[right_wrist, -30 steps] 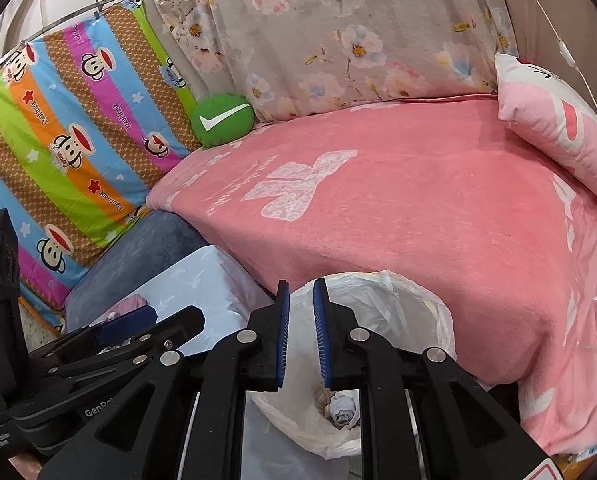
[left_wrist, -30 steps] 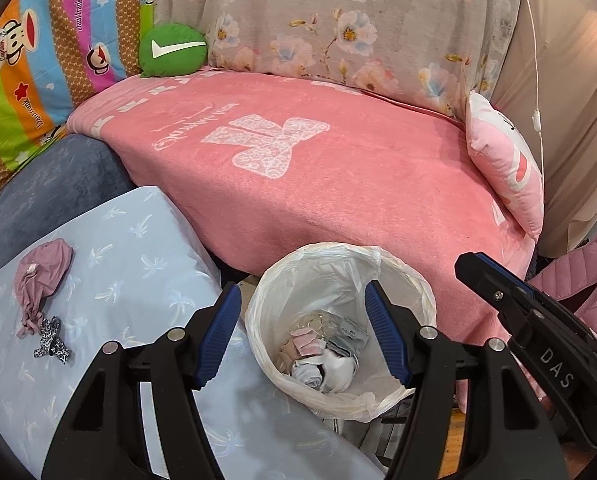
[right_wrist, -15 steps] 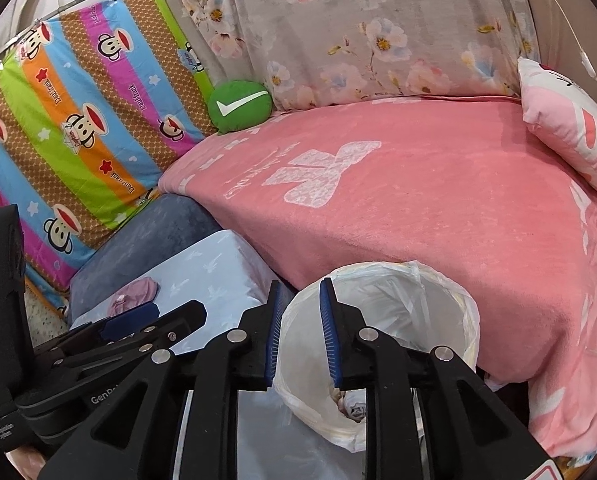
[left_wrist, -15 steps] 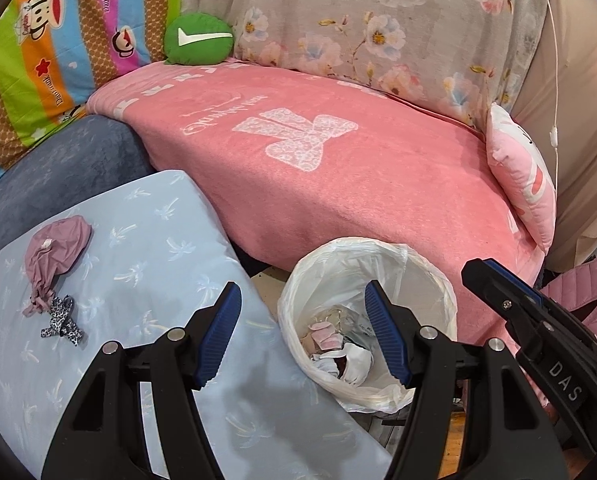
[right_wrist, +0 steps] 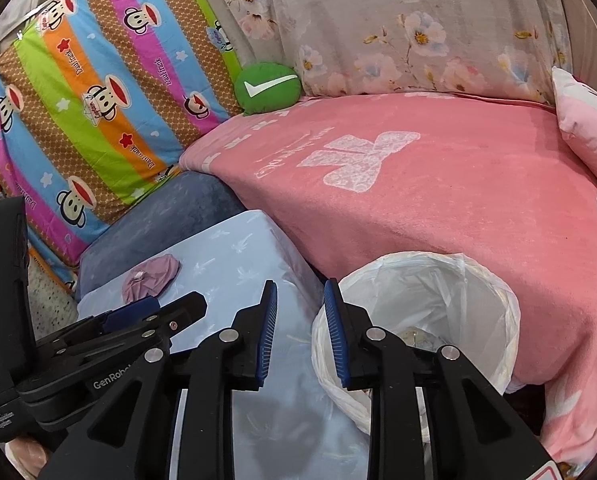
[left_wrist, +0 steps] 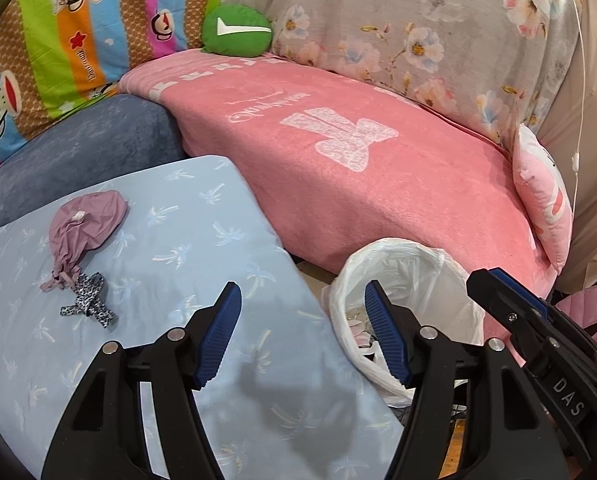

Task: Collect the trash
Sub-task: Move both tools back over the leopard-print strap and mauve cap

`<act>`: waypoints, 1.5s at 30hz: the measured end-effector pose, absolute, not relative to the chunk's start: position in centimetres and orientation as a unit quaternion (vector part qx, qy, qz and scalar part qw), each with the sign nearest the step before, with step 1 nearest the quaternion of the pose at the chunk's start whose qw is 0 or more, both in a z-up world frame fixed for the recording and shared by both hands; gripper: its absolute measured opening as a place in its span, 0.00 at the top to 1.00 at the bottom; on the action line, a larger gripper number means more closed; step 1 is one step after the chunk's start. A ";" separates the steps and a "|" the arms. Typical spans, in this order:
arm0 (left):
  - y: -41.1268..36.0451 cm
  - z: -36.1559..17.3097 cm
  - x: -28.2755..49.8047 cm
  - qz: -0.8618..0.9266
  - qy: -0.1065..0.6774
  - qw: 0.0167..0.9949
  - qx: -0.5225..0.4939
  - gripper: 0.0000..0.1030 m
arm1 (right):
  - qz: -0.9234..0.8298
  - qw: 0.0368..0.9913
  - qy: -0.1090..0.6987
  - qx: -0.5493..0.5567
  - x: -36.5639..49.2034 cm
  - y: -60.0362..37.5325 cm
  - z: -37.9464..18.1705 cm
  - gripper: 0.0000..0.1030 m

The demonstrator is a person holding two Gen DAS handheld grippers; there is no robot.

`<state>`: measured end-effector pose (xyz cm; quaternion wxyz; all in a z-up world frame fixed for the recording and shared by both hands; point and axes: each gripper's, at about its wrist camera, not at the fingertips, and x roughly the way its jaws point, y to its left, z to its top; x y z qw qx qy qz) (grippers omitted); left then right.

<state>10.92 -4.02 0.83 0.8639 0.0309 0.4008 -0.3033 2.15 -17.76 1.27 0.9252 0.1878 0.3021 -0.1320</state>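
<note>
Both grippers had swung left, away from the trash bin (left_wrist: 410, 280), toward the blue cushion (left_wrist: 170, 280); the right gripper (right_wrist: 300, 332) had loosened from nearly clenched to slightly parted, and the left gripper (left_wrist: 302, 332) stayed released, both empty. I judged the purple pouch (left_wrist: 86, 224), near the cushion's far-left edge, came next. Crumpled scraps (left_wrist: 360, 336) lay inside the bin.

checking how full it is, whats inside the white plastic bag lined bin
Inside the white plastic-lined bin, a few pale crumpled scraps lie at the bottom. The left claw and the bag's rim cover the rest, so its fill level is unclear.
</note>
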 end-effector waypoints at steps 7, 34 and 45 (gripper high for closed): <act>-1.1 0.2 12.3 -0.275 0.411 0.869 0.010 0.40 | -0.107 0.927 0.318 0.171 4.2 -14.7 0.7 0.75; 10.6 -7.6 19.9 -0.142 0.484 0.863 -0.037 0.18 | -0.040 0.908 0.395 0.133 14.3 -5.6 -5.2 0.63; 11.8 -10.8 23.6 -0.125 0.519 0.843 -0.069 0.18 | -0.027 0.898 0.420 0.129 18.2 -3.6 -8.0 0.63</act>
